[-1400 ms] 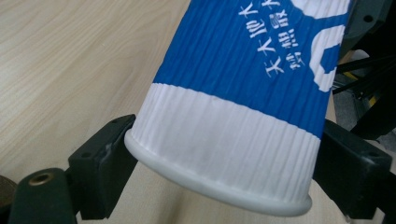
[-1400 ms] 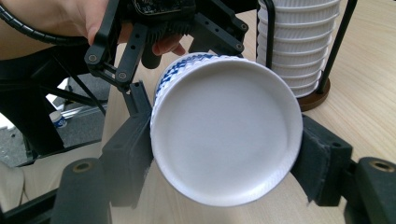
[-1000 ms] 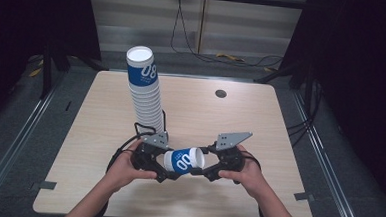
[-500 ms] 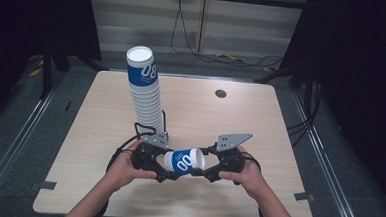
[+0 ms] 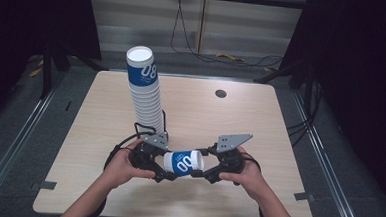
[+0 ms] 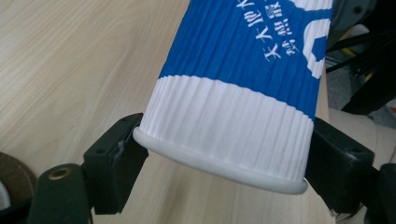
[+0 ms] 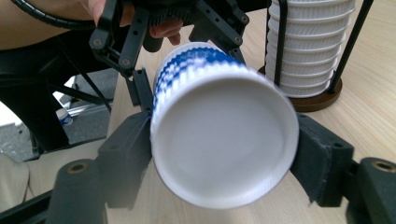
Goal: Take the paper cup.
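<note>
A blue and white paper cup [image 5: 183, 163] lies on its side above the table's near edge, between both grippers. My left gripper [image 5: 165, 167] has just been closing. In the left gripper view its jaws [image 6: 229, 161] are shut on the cup [image 6: 243, 93] at the rolled rim. My right gripper [image 5: 200, 169] has the cup's base end [image 7: 224, 140] between its jaws [image 7: 224, 156]. Those jaws have just been opening a little, and the pads still lie against the cup's sides. A hand holds each gripper.
A tall stack of the same cups [image 5: 144, 91] leans in a wire holder with a round wooden base [image 7: 322, 100], just behind the left gripper. The light wooden table [image 5: 260, 117] has a small dark hole [image 5: 221, 94] at the back. Dark floor surrounds it.
</note>
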Motion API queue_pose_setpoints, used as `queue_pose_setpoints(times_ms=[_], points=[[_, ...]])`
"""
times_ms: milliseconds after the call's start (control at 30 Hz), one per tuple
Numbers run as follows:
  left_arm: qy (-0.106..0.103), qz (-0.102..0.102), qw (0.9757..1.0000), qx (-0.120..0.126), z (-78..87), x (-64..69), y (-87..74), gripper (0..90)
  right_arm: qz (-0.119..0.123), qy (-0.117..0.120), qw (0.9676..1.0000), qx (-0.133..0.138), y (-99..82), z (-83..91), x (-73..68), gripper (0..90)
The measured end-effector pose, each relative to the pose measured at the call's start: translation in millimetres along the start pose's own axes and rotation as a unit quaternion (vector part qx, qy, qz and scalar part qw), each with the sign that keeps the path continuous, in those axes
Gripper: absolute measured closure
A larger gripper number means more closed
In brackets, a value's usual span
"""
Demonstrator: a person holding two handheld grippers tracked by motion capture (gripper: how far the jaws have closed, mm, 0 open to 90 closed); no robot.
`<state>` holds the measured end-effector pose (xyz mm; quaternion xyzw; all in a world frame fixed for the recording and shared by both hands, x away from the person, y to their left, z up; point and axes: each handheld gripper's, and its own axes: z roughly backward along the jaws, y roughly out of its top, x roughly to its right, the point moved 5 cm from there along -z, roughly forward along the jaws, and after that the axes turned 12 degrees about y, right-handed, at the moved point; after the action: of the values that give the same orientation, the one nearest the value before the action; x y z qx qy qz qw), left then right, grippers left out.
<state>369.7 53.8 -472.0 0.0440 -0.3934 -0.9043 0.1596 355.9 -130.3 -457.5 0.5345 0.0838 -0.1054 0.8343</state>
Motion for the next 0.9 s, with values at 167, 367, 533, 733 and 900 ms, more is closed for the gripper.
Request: queue_pose_setpoints(times_ms=[167,367,533,733,900], points=[[0.004,-0.009,0.9999,-0.013,1.1,-1.8,-1.6,20.6,-0.004,-0.001,1.0000,-0.004,0.3,0.5,0.8,23.3],[0.007,-0.015,0.9995,-0.025,2.7,-2.5,-1.9,20.8,-0.001,-0.011,0.9997,-0.023,-1.8,1.3,1.8,18.2],[0.010,-0.019,0.9990,-0.041,2.3,-2.7,-3.7,20.8,-0.001,-0.017,0.9985,-0.052,-3.4,2.8,1.4,16.7],[0.015,-0.025,0.9978,-0.059,1.3,-2.8,-4.6,20.8,0.012,-0.032,0.9939,-0.105,-4.3,5.6,2.1,14.9],[0.015,-0.031,0.9965,-0.076,0.6,-2.8,-4.4,20.7,0.020,-0.038,0.9895,-0.138,-2.1,7.6,2.1,14.3]])
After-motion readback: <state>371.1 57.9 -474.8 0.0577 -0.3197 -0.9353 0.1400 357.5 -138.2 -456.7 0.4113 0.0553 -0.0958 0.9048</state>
